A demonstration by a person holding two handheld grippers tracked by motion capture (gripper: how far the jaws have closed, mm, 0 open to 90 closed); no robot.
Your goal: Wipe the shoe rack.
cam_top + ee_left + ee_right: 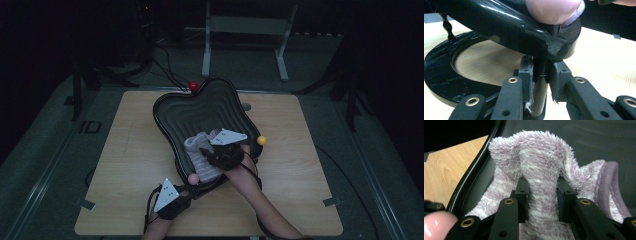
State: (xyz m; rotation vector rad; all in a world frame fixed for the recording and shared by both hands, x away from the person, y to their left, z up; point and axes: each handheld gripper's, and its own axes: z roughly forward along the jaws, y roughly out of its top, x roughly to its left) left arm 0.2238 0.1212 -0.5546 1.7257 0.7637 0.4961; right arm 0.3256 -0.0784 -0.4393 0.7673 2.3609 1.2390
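Sock (541, 182): fuzzy lilac-and-white thing, lying in the near end of the black wavy tray (200, 107), bunched up by the rim closest to the person.

Right tool (226, 150): reaching down into the tray over the sock; in the right gripper view the jaws are pinching a raised fold of the fluff, both pads (522, 195) pressing into it. So it's holding the sock, narrow gap.

Left tool (172, 200): sitting at the near edge of the desk (130, 165), jaws clamping tight around the black post (540, 87) under the tray. Looks like it's steadying the whole stand.

Stand: tray is riding on that post above a black ring base (439, 75), so it's kinda top-heavy, I'd guess.

Knobs: pink ball (193, 178) on the near rim right beside the sock, yellow ball (261, 140) on the right rim, red ball (193, 86) at the far end.

What could be going wrong, part 1: the grip is only on a fold of fluff, not the whole sock. A quick yank and the pile could be sliding out of the pads, dropping it back in the tray.

Part 2: the sock is lying close to the pink ball. Pulling toward the person could be snagging the cuff (610, 185) on it and tugging the tray.

Part 3: if the left tool is easing off the post while the right is pulling, the tray is probably tipping or swivelling.
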